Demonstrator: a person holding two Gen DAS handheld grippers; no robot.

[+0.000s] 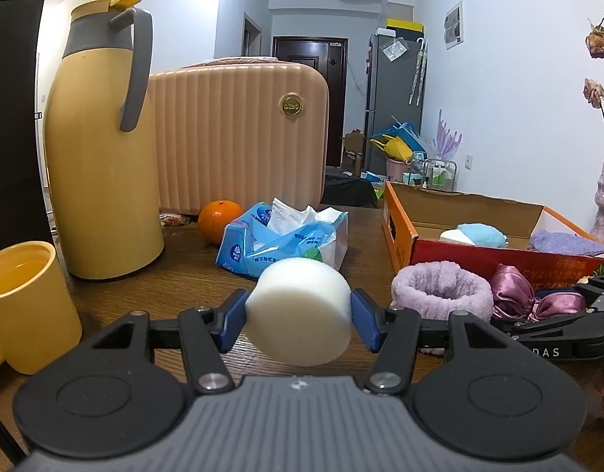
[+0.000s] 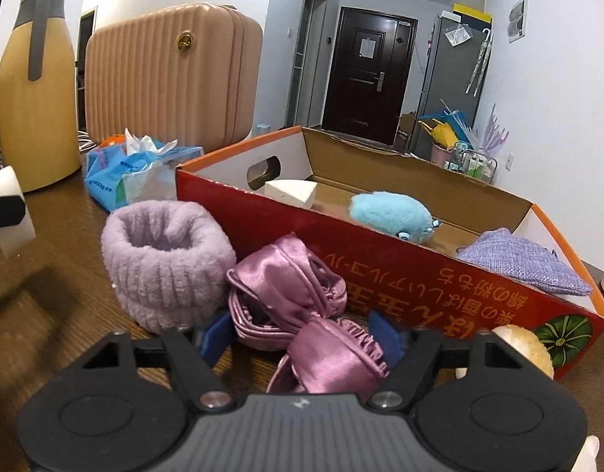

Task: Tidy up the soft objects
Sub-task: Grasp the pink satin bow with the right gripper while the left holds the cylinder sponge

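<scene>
Right wrist — box (image 2: 262, 212) holds blue plush (image 2: 388, 210).

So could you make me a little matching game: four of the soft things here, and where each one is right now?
Things:
1. white sponge
2. blue fluffy toy
3. satin scrunchie
4. fuzzy lilac band

Places:
A. on the table, left of the scrunchie
B. inside the cardboard box
C. pinched in the left tongs
D. between the right tongs, on the table

Pairs: 1-C, 2-B, 3-D, 4-A
</scene>
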